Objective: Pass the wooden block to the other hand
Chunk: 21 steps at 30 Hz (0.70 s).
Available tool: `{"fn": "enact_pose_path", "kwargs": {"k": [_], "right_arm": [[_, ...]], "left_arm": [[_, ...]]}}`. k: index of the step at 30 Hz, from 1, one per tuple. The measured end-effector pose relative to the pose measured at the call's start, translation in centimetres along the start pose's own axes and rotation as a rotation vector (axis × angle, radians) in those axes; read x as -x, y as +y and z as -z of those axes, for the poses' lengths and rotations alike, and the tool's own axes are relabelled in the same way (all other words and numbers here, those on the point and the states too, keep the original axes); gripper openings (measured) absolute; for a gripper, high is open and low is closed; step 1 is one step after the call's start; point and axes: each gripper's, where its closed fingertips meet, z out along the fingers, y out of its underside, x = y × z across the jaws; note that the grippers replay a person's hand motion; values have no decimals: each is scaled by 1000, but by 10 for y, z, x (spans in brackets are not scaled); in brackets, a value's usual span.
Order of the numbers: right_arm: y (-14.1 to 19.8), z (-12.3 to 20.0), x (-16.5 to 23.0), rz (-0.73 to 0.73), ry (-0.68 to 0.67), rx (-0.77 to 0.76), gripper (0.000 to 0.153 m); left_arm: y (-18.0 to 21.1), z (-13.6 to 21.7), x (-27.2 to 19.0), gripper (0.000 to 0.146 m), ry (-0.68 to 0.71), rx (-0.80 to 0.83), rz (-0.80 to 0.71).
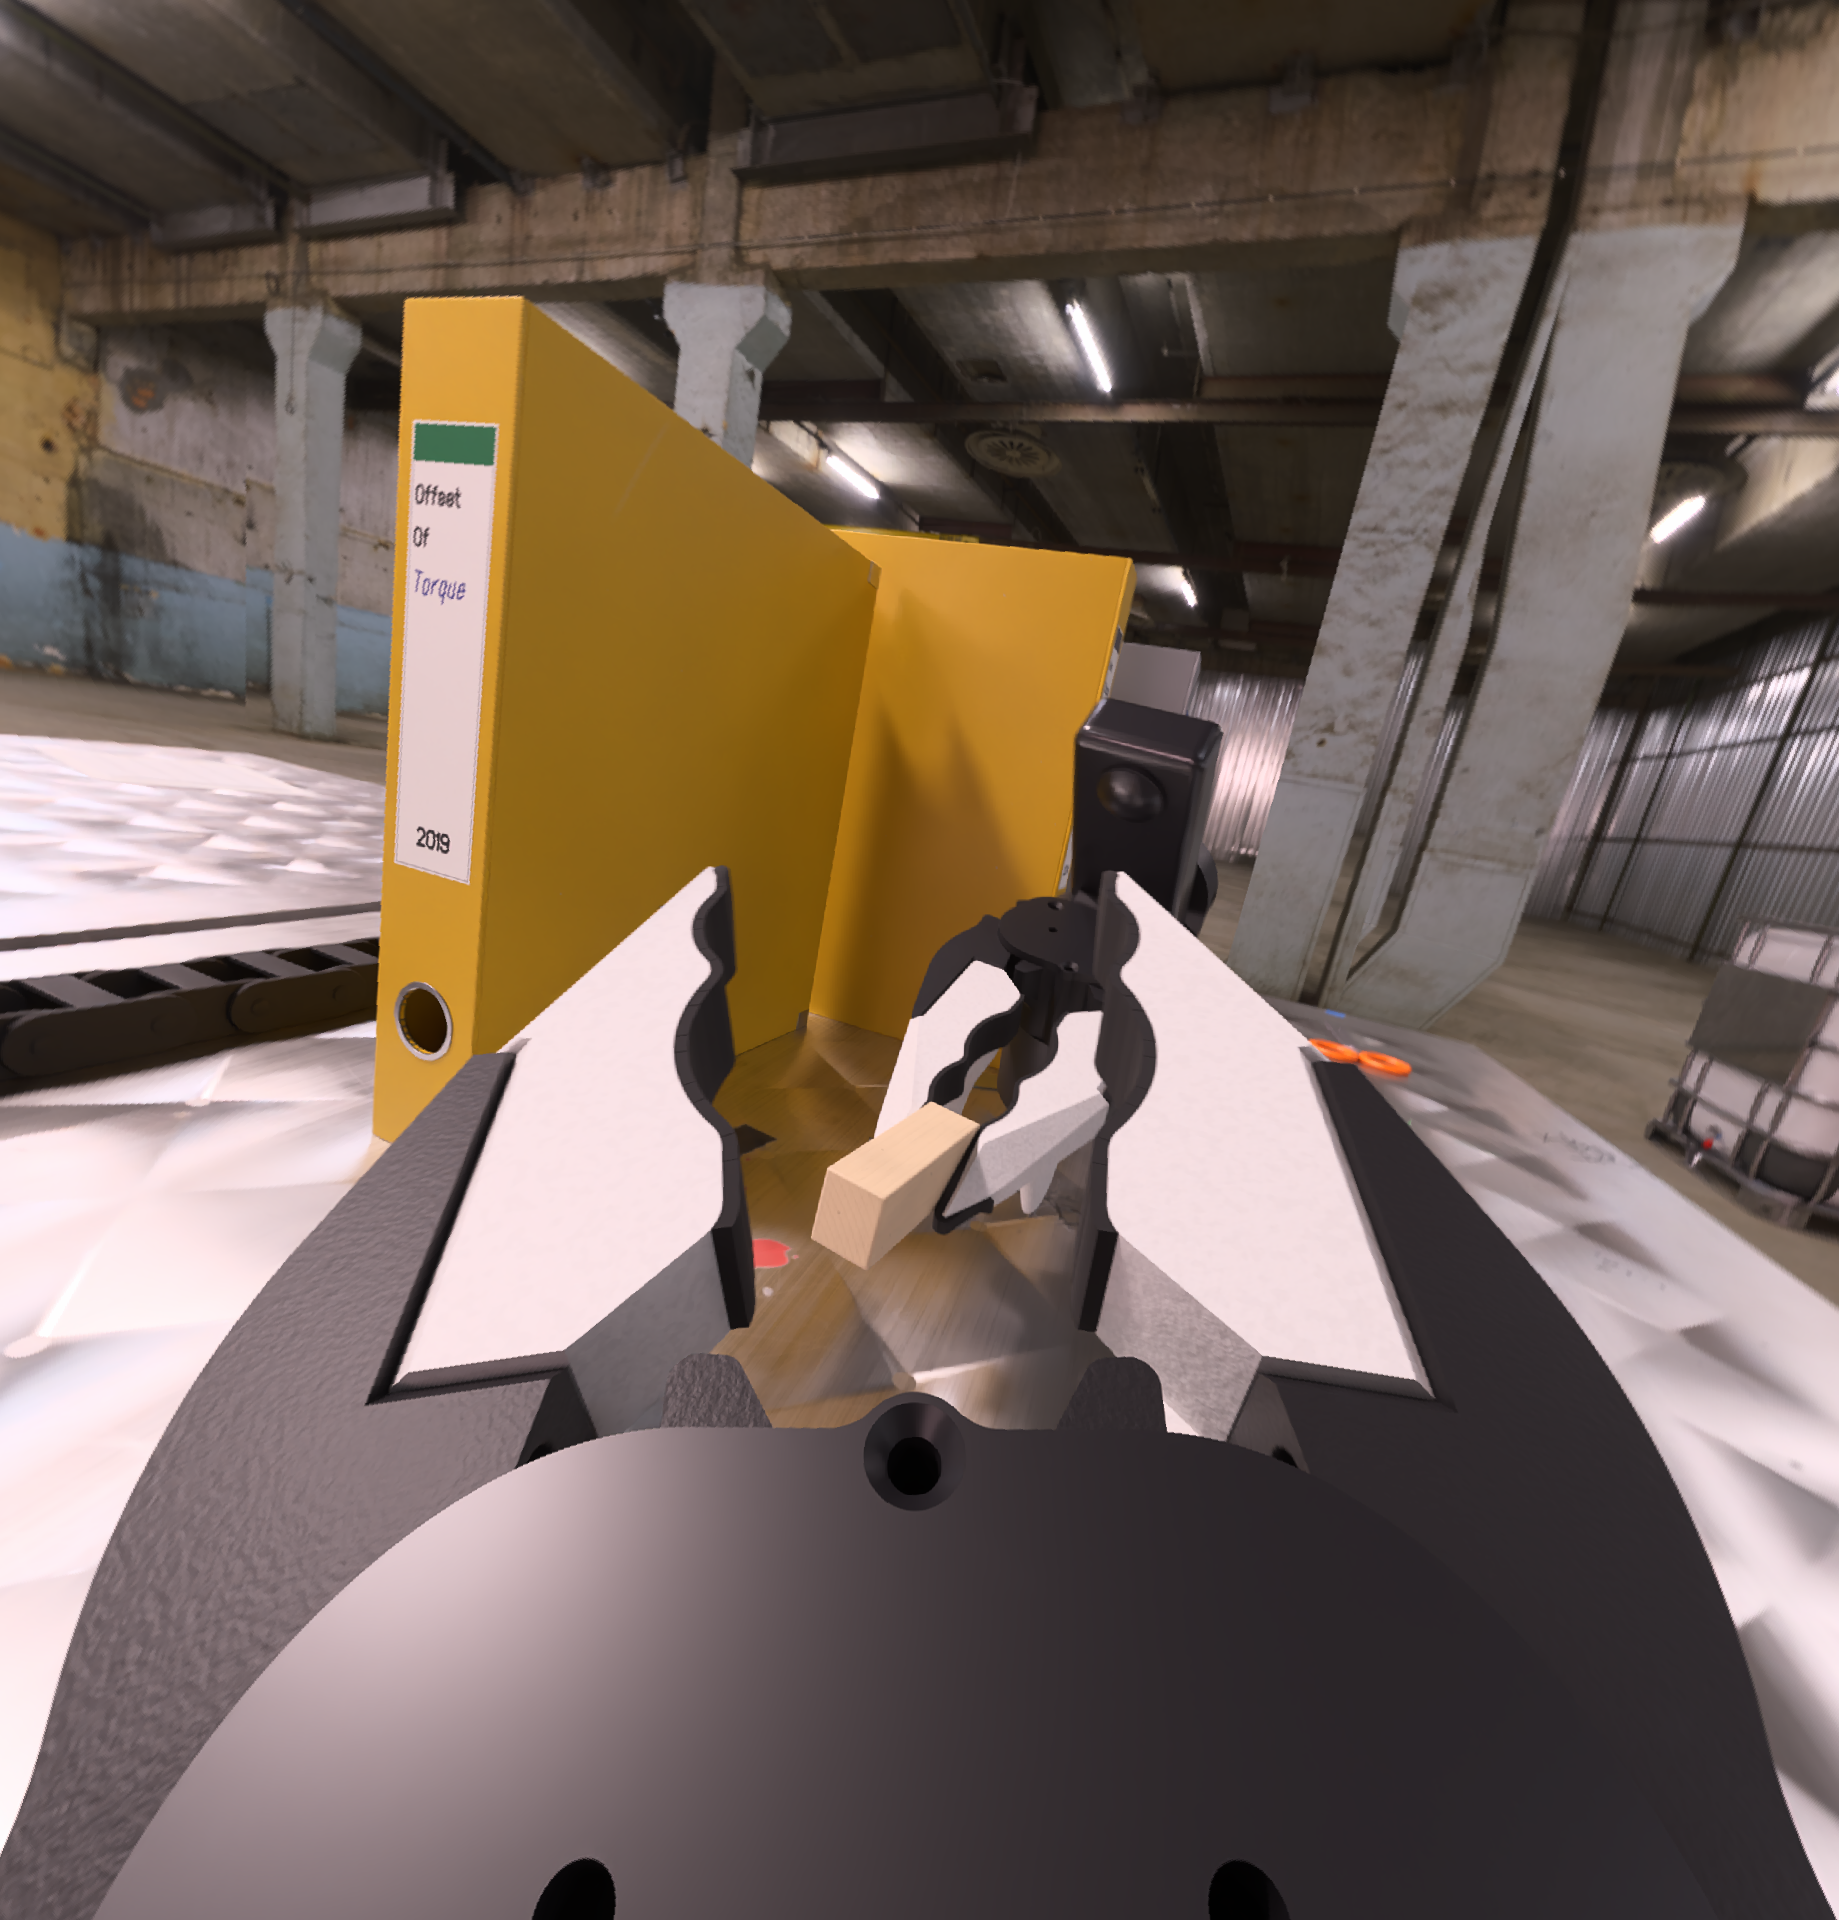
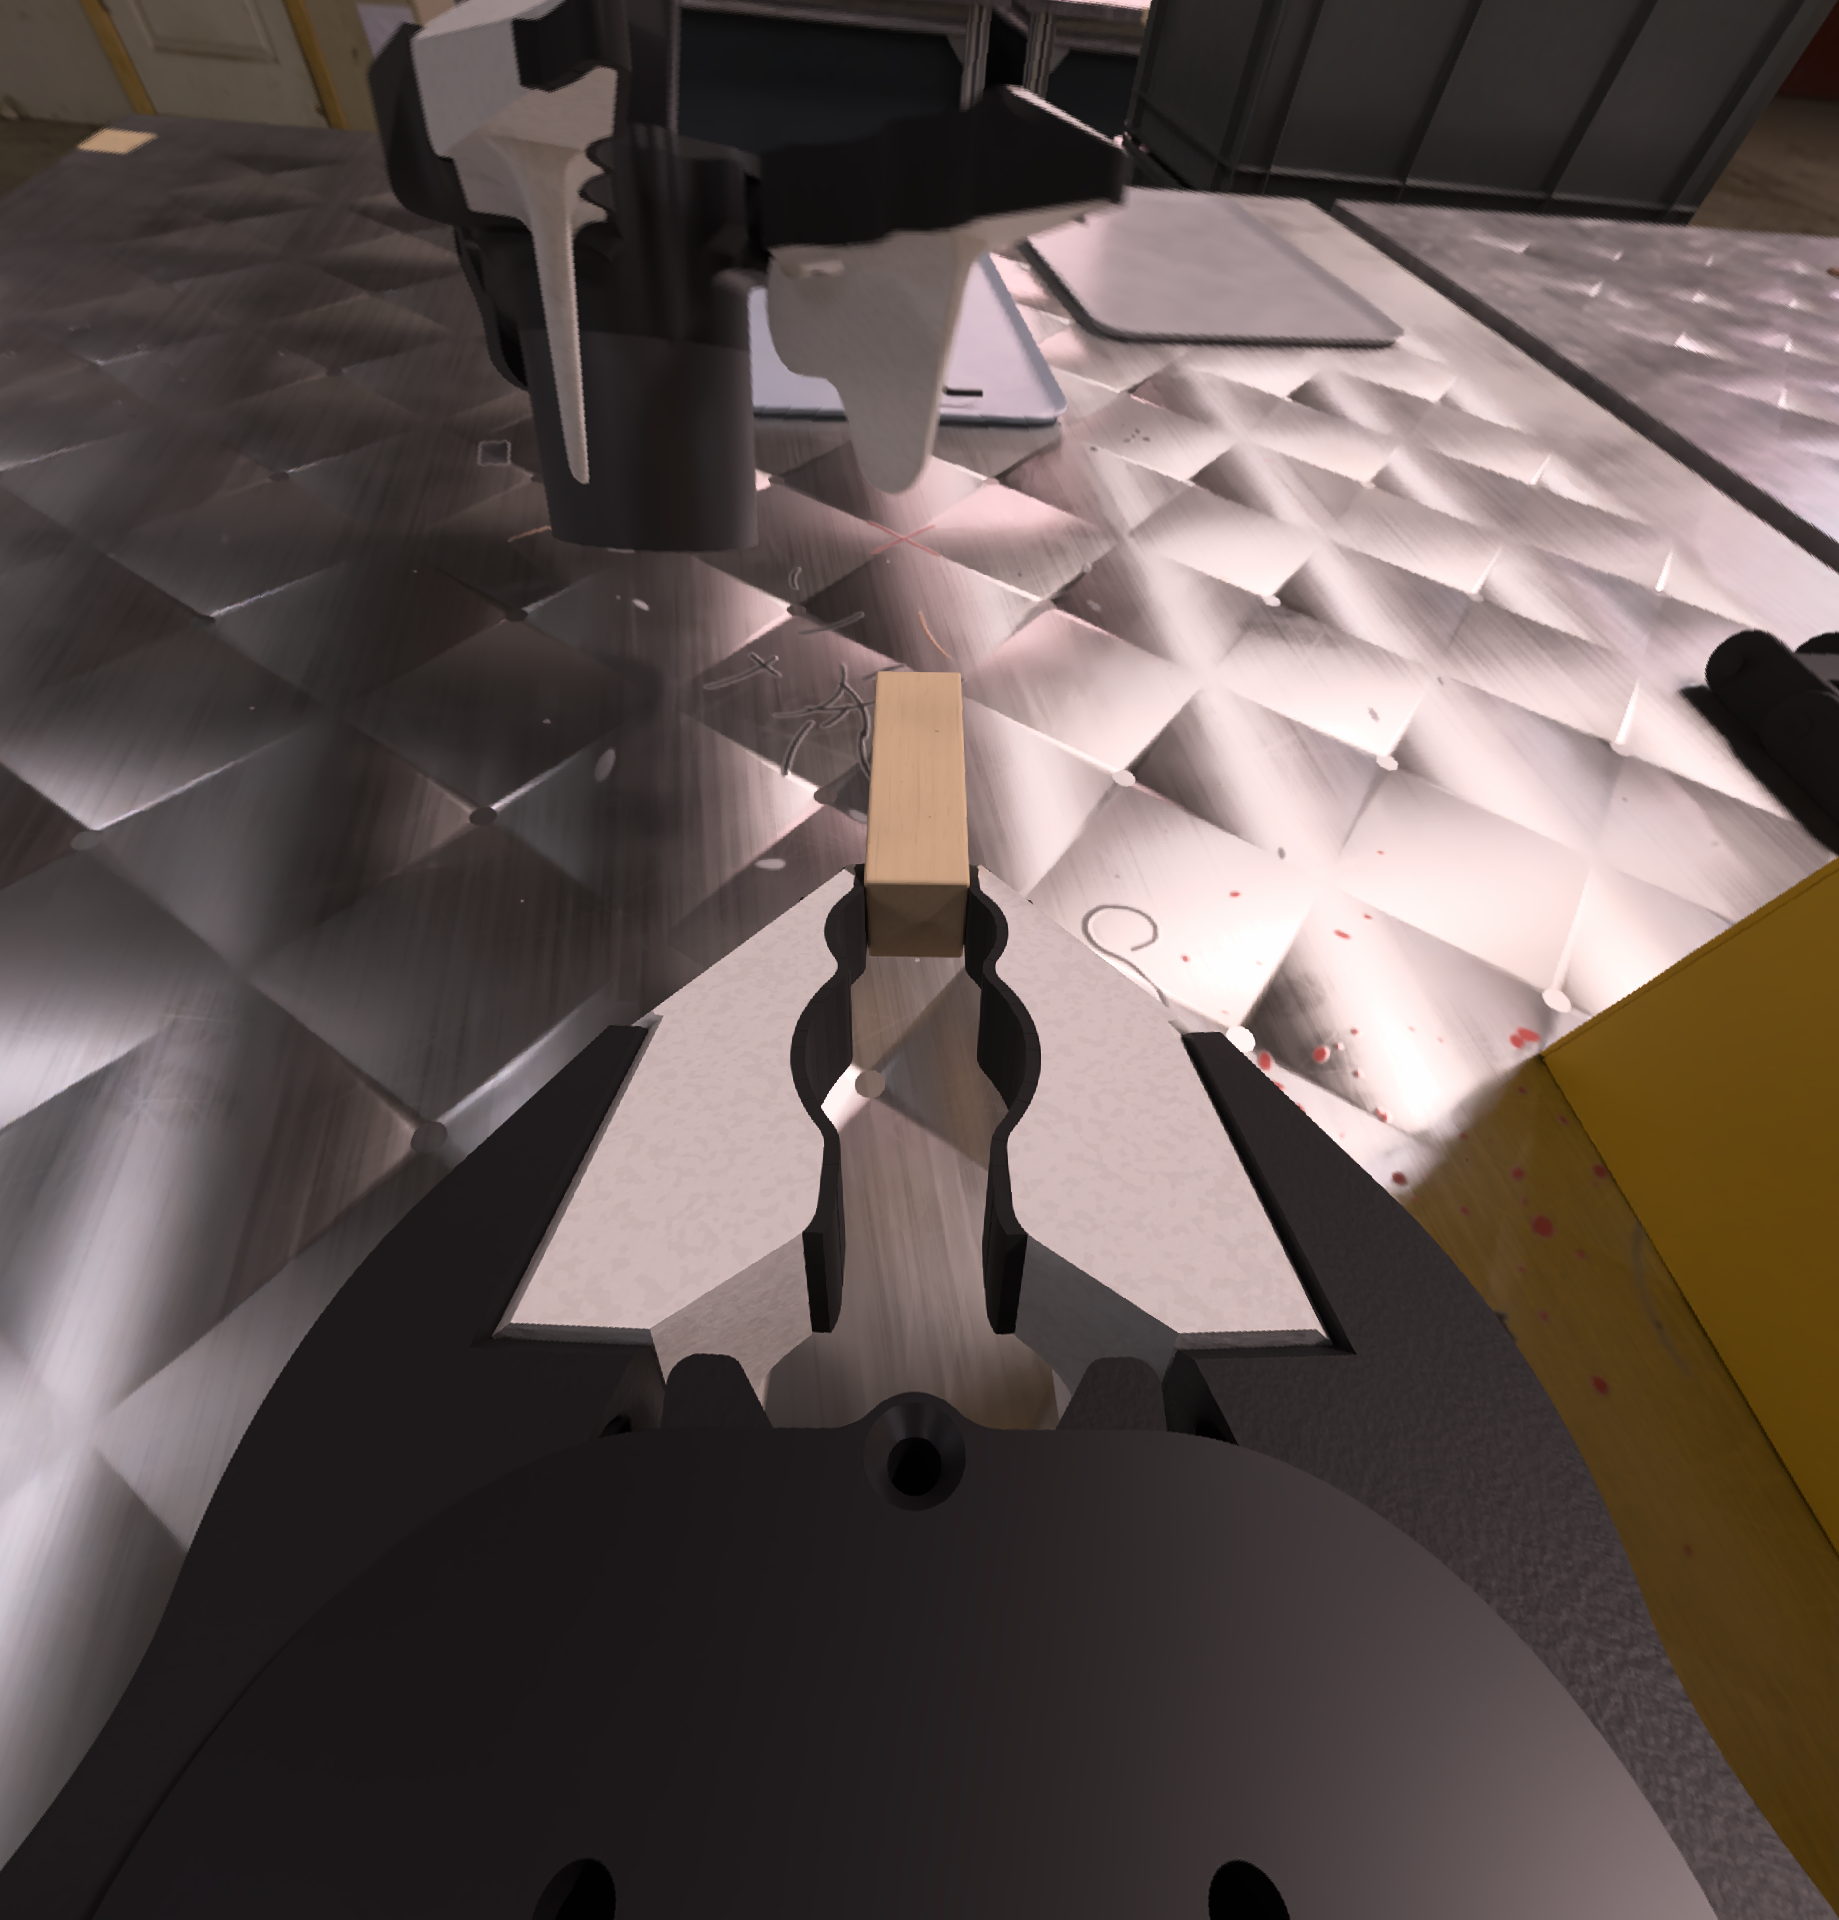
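The wooden block (image 2: 917, 790) is a pale, oblong stick. My right gripper (image 2: 915, 909) is shut on its near end and holds it above the metal table (image 2: 271, 831), with its far end sticking out forward. My left gripper (image 1: 915, 894) is open and empty, its fingers spread wide. It faces the block (image 1: 884, 1190) and the right gripper (image 1: 972, 1127) that grips it. In the right wrist view the left gripper (image 2: 738, 476) hangs beyond the block's free end, apart from it.
Two yellow binders (image 1: 624, 675) stand upright behind the right gripper, and one also shows at the right in the right wrist view (image 2: 1725, 1195). A black cable chain (image 1: 167, 997) lies at the left. Orange scissor handles (image 1: 1356, 1058), a grey flat tray (image 2: 1206, 270) and a dark crate (image 2: 1466, 94) lie farther off.
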Motion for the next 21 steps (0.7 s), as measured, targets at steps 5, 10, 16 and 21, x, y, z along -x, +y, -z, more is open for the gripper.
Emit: {"fn": "enact_pose_path", "kwargs": {"k": [5, 10, 16, 21], "right_arm": [[-14, 2, 6, -11, -13, -82, 17], [-24, -9, 1, -115, 59, -125, 17], [-23, -28, 7, -102, 74, -71, 17], [-18, -30, 19, -141, -54, -41, 17]], "left_arm": [[-24, -8, -7, 93, 98, -264, 131], [-36, -12, -19, 87, 114, -476, 125], [-31, -29, -35, 87, 76, -462, 44], [-31, -29, -45, 83, 138, -470, 110]]}}
